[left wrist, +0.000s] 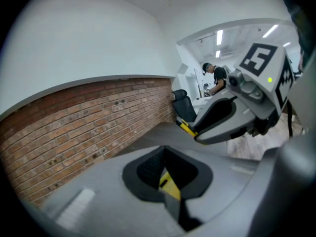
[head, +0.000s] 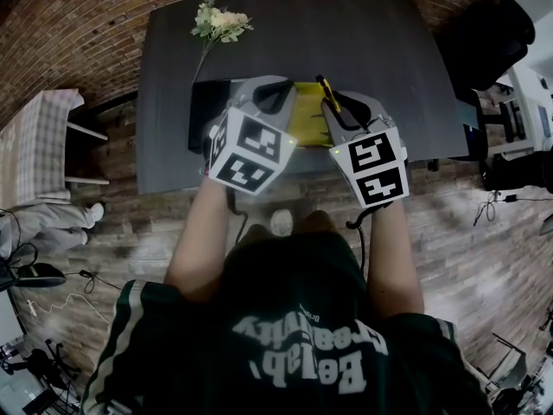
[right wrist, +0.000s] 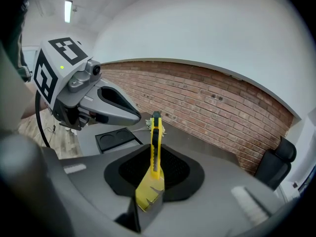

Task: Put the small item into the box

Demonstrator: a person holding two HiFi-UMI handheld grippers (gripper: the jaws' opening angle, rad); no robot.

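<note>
In the head view the left hand-held gripper and right hand-held gripper cover most of the black box. The yellow piece between them shows only partly; we cannot tell what it is. The utility knife has its lower end hidden between the right jaws. A distant person is too small to make out.

White flowers on dark table; brick wall behind; plaid chair left.

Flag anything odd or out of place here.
A utility knife stands upright, clamped in the right gripper with a jagged-edged yellow piece; the left gripper pinches yellow material too.
</note>
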